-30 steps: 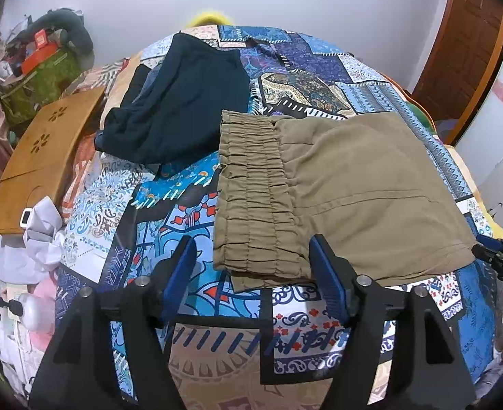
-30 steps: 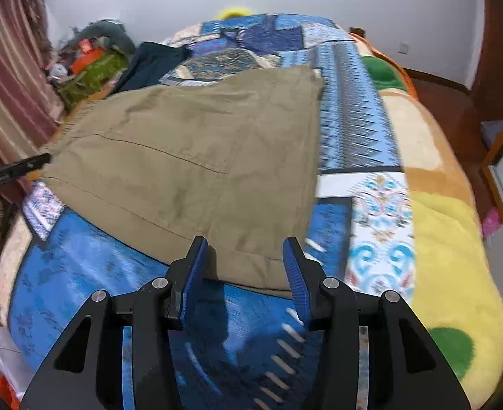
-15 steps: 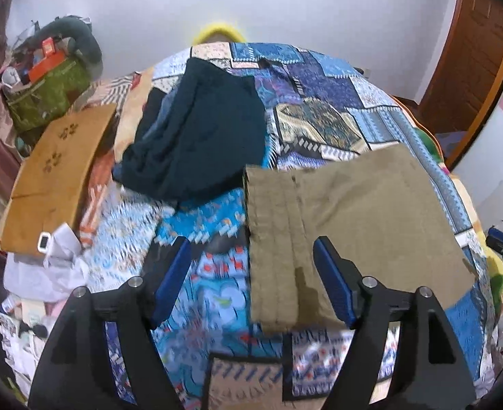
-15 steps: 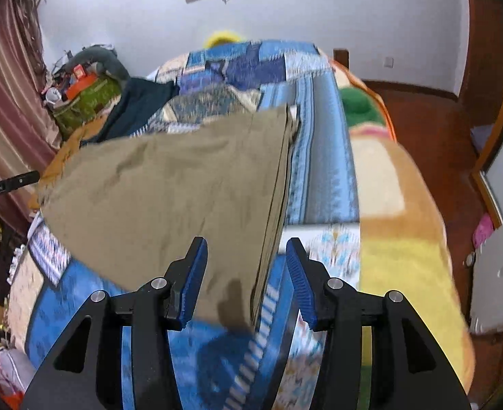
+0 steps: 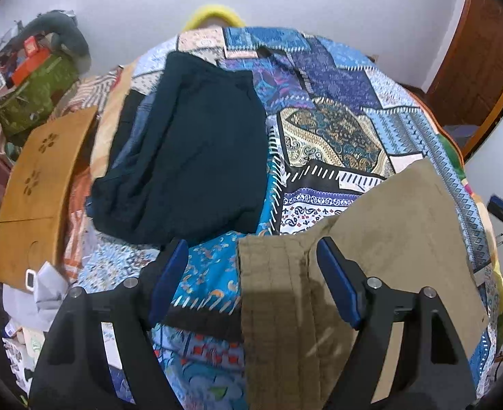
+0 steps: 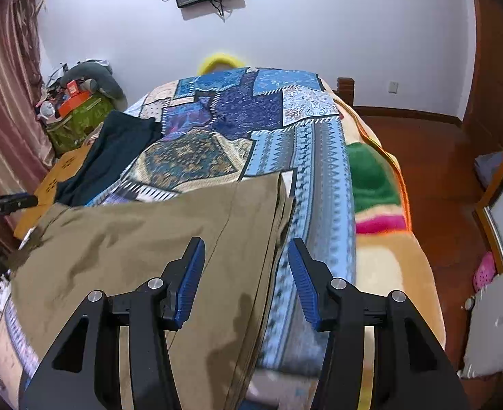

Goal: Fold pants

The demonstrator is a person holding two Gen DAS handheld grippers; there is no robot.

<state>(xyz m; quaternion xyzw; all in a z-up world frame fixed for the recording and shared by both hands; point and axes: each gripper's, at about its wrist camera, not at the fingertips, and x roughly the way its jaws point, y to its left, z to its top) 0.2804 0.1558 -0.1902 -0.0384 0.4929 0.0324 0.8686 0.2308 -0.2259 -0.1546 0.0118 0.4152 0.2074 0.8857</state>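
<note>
Folded olive-khaki pants (image 5: 388, 239) lie flat on the patchwork bedspread (image 5: 336, 102), elastic waistband toward the left gripper. My left gripper (image 5: 253, 273) is open and empty, raised above the waistband end (image 5: 271, 273). My right gripper (image 6: 246, 273) is open and empty, raised above the pants (image 6: 131, 256) near their stacked leg-hem edge (image 6: 282, 212). Neither gripper touches the cloth.
A dark navy garment (image 5: 190, 157) lies crumpled on the bed beyond the pants, also in the right wrist view (image 6: 111, 157). A wooden lap tray (image 5: 36, 174) and a cluttered green bag (image 5: 32, 92) sit at the left. Red-brown floor (image 6: 432, 157) and a wooden door are right.
Both grippers have lifted and pulled back from the pants. The pants now sit lower and closer in each view; both grippers stay open.
</note>
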